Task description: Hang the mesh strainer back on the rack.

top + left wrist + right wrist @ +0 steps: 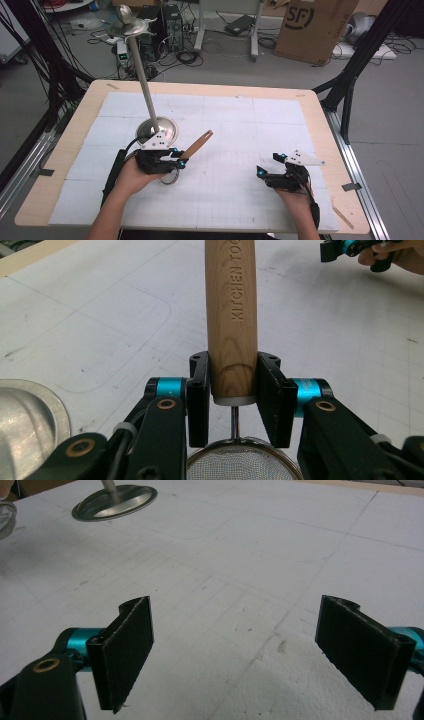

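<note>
A small mesh strainer (240,460) with a wooden handle (232,315) stamped "KITCHEN TOOL" is held in my left gripper (232,390), whose jaws are shut on the handle near the metal neck. From above, the wooden handle (198,142) sticks out up and to the right from the left gripper (172,159), and the strainer's rim (170,178) hangs below the hand. My right gripper (270,165) hovers over the white mat at the right, open, with nothing between its pads (127,645).
A metal stand with a round base (159,129) and a tall pole (142,75) rises just behind the left gripper; its base (114,502) also sits far left in the right gripper view. White mat (240,125) covers the wooden table (320,115).
</note>
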{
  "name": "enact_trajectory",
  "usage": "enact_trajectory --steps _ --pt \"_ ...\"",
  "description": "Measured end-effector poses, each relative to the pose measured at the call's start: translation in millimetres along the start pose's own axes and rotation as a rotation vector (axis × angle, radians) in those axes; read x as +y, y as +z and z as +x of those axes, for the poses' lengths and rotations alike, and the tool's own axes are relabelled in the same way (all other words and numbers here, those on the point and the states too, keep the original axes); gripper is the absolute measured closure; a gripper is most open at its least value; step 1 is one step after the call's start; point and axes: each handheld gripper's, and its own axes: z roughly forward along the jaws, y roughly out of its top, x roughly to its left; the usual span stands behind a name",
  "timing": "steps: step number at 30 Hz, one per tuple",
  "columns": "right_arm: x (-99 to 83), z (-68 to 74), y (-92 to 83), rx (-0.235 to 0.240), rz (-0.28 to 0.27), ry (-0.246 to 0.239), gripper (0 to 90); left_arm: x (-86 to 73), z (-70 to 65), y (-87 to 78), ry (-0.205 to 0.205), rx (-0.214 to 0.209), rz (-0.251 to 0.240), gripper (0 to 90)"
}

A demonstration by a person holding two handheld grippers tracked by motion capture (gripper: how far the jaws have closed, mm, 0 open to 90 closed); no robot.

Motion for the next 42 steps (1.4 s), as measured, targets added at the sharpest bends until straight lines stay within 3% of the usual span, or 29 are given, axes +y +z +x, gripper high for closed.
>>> enact_trajectory --steps 8,12,15,17,20,25,31,42 --pt "0.3 1.5 1.0 0.007 0.0 -0.008 14.6 0.2 0.7 -5.9 -0.001 0.007 -0.032 68.9" --pt "0.8 2.3 1.4 0.008 0.001 -0.008 14.6 0.9 3.4 -13.0 -0.017 0.007 -0.083 68.9" --pt "0.9 3.6 1.9 0.01 0.007 -0.009 14.6 2.8 2.5 -20.1 0.025 0.007 -0.129 68.9" --pt "0.8 4.7 2.3 0.012 0.005 -0.013 14.6 5.9 2.0 -24.4 0.033 -0.003 -0.136 68.8" --pt "1.3 6.9 3.3 0.018 0.008 -0.019 14.6 13.1 1.4 -32.5 0.051 0.018 -0.136 68.8" --pt "2.6 8.0 2.4 0.021 0.0 -0.021 14.6 19.4 7.6 -45.8 0.035 0.014 -0.164 68.9" --pt "2.7 6.6 2.6 0.023 -0.002 -0.016 14.6 22.4 14.1 -63.8 0.022 0.049 -0.177 68.9" --pt "3.4 7.3 4.4 0.027 -0.002 -0.018 14.6 25.6 26.1 -97.4 -0.024 0.048 -0.233 68.9"
